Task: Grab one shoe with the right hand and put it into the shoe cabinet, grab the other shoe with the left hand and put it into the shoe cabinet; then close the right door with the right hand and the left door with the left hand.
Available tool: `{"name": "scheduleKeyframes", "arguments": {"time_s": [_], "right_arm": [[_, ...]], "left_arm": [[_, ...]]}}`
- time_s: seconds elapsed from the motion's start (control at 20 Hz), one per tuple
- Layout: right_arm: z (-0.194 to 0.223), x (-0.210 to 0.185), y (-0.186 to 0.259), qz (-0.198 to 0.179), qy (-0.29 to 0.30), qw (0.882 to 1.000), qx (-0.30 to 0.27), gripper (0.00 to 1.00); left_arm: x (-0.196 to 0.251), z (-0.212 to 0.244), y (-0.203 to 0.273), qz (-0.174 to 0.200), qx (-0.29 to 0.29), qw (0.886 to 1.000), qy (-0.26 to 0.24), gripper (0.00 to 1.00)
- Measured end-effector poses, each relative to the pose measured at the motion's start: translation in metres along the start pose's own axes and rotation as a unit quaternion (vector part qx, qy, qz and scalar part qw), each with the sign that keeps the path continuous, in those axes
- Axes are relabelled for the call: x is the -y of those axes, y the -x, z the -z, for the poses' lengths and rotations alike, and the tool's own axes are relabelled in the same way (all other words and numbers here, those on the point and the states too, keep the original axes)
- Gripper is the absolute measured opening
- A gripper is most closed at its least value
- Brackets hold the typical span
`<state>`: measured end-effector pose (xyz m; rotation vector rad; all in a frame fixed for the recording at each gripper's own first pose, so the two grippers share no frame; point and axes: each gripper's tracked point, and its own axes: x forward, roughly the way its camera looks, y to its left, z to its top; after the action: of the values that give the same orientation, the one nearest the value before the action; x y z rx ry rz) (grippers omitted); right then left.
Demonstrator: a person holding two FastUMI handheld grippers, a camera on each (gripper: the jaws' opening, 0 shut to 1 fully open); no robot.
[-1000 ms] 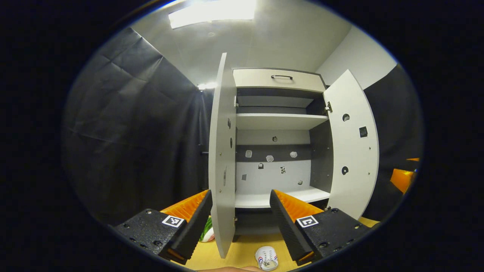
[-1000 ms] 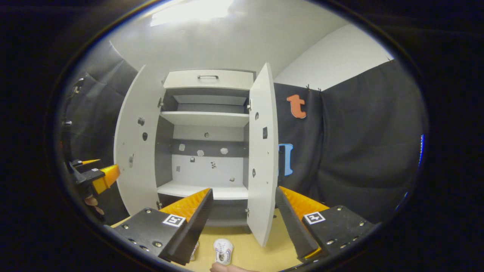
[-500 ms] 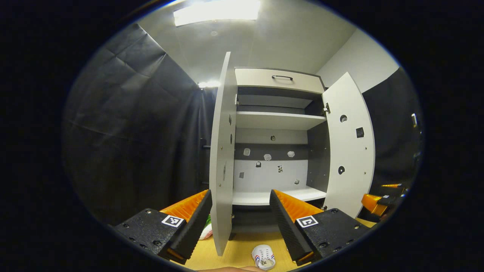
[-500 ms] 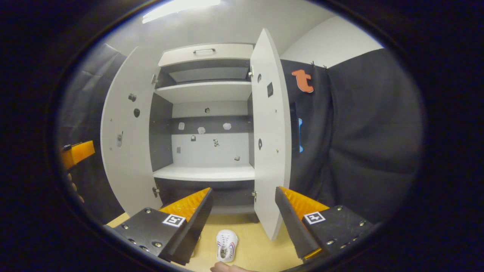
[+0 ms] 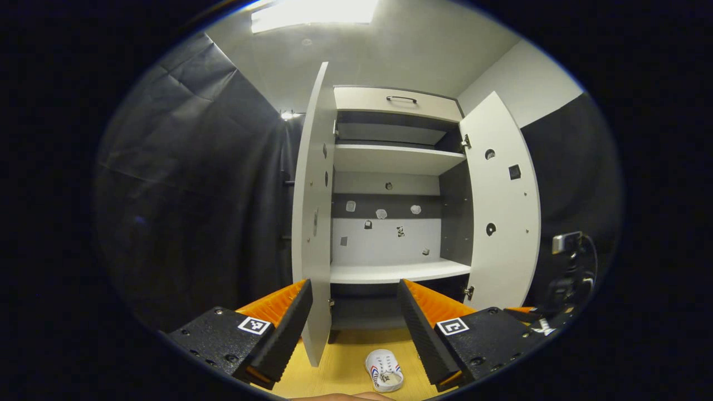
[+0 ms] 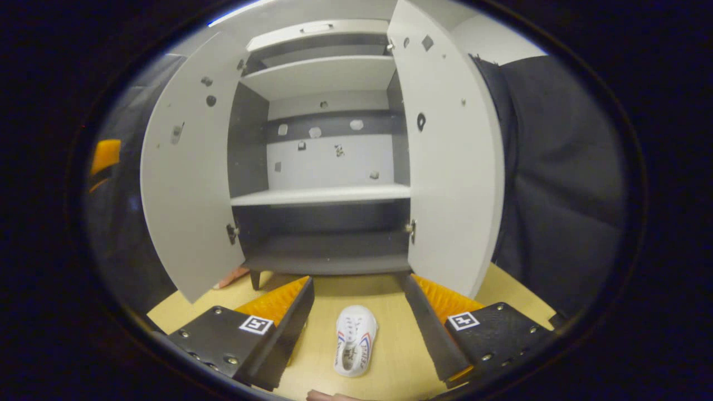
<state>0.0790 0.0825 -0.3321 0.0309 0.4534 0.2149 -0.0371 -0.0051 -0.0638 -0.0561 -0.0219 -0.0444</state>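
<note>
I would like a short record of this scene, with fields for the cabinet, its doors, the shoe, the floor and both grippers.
cabinet: white shoe cabinet with dark interior, shelves bare, top drawer with a handle
doors: left door and right door both open
shoe: white sneaker with red and blue stripes, on the floor in front of the cabinet
floor: light wooden floor
left gripper: open, holds nothing
right gripper: open, above the sneaker, not touching it
</note>
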Motion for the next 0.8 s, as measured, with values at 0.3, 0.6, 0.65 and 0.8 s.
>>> {"name": "scheduleKeyframes", "arguments": {"time_s": [0.3,0.6,0.65,0.8], "right_arm": [[0.101,-0.023,-0.041,-0.014,0.027,0.996,-0.082,0.98],[0.157,-0.023,-0.063,-0.01,0.001,0.991,-0.13,0.98],[0.164,-0.023,-0.067,-0.009,-0.007,0.99,-0.137,0.95],[0.187,-0.018,-0.083,0.005,0.003,0.987,-0.159,0.93]], "left_arm": [[-0.004,0.018,0.013,0.019,-0.013,1.0,0.002,0.93],[-0.036,0.028,0.008,-0.015,-0.008,1.0,0.017,0.88],[-0.039,0.033,0.005,-0.017,-0.016,1.0,0.019,0.93],[-0.046,0.039,0.004,-0.013,-0.019,0.999,0.028,0.93]]}}
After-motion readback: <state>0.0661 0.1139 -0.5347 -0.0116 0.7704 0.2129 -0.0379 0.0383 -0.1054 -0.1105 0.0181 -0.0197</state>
